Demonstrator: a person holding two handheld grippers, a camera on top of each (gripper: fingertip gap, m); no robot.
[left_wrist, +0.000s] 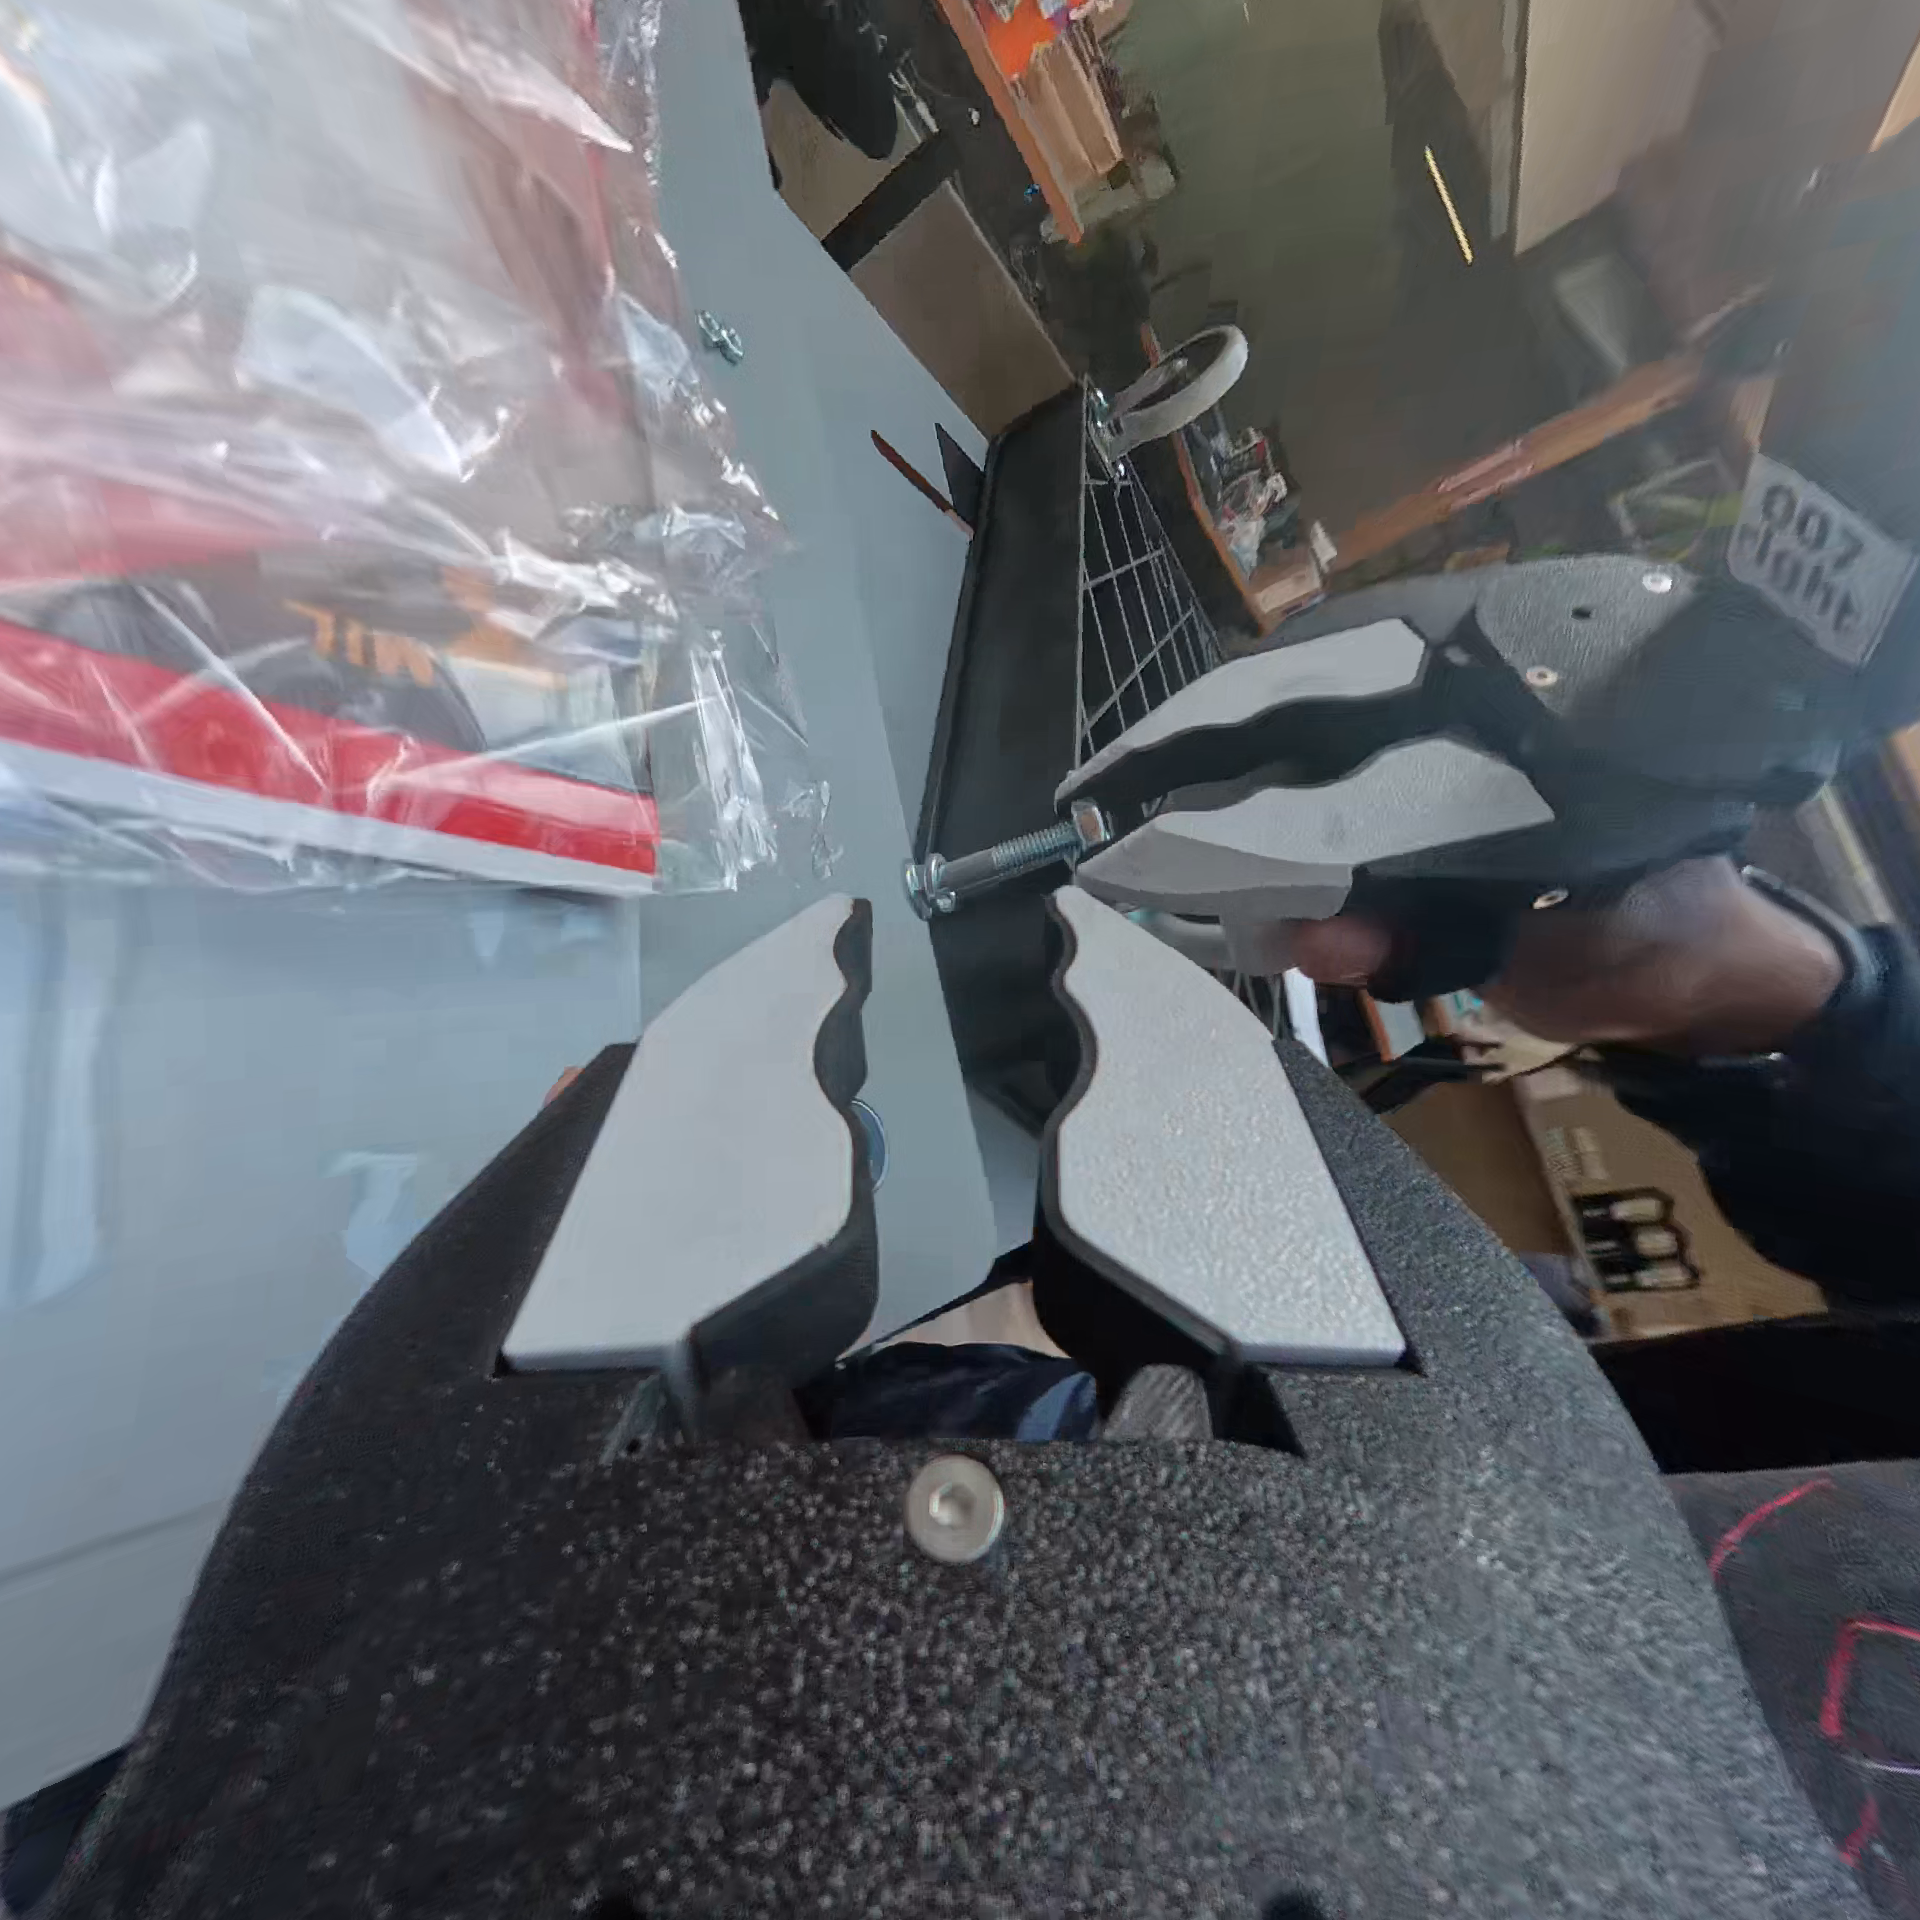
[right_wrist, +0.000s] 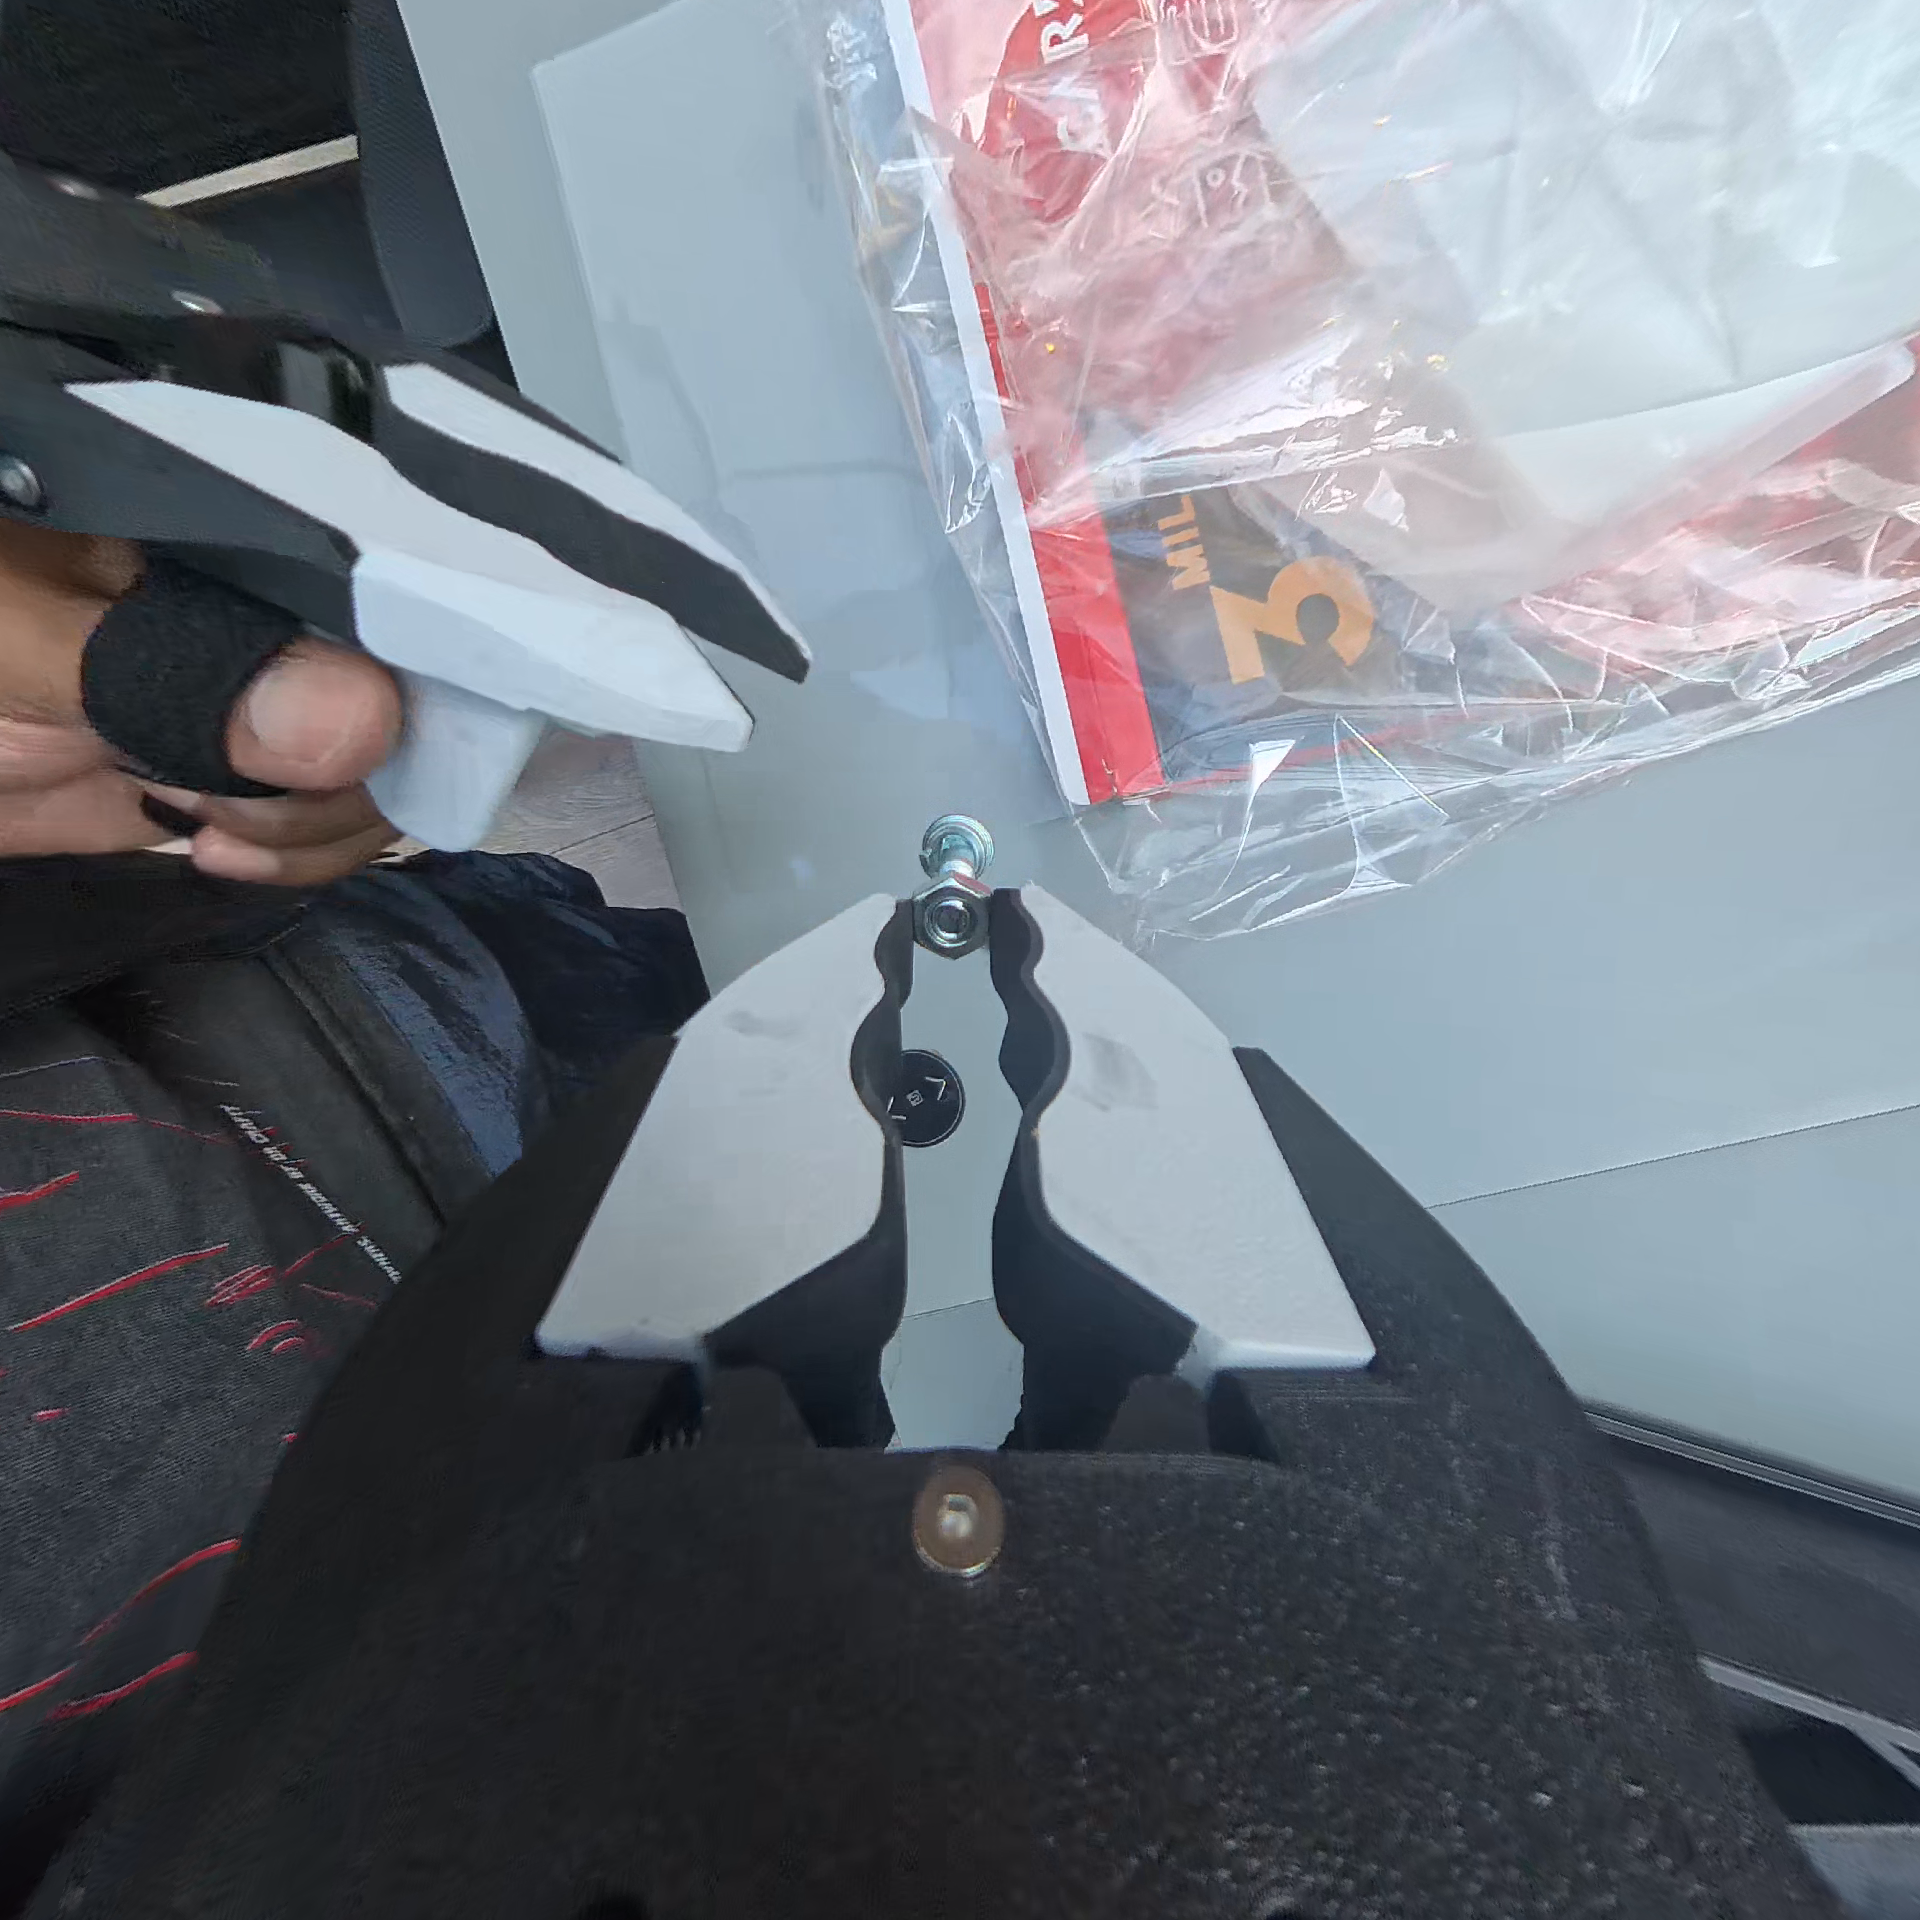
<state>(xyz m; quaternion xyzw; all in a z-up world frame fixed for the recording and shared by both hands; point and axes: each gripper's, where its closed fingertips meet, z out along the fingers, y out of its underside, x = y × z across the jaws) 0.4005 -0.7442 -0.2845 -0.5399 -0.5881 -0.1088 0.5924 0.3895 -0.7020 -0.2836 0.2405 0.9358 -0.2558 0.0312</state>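
right gripper (right_wrist: 954, 914): jaws drawn nearly together, tips pinching the hex nut (right_wrist: 943, 921) threaded on a zinc bolt (right_wrist: 948, 854); the bolt is pointing away from the camera, its washered head at the far end, sitting at centre frame over the grey table (right_wrist: 1558, 1039). in the left wrist view the same gripper (left_wrist: 1086, 831) is entering from the right, a gloved hand (left_wrist: 1558, 966) wrapping its handle, the bolt (left_wrist: 997, 857) sticking out leftward at centre frame with its head just off the table edge.

left gripper (left_wrist: 956, 920): jaws standing partly apart, gripping nothing, tips lying just below the bolt head without touching it. in the right wrist view it (right_wrist: 769, 675) is showing at left, blurred, a hand (right_wrist: 208, 727) in a fingerless black glove holding it.

surroundings: a red and white box in a crinkled clear plastic bag (right_wrist: 1403, 468) is lying on the table at upper right; in the left wrist view the bag (left_wrist: 312, 468) is filling the upper left. a small loose metal fitting (left_wrist: 720, 338) is resting beside the bag. a round black button (right_wrist: 928, 1101) is showing between the right gripper's fingers. a black wire-mesh tray (left_wrist: 1132, 613) is hanging under the table edge.
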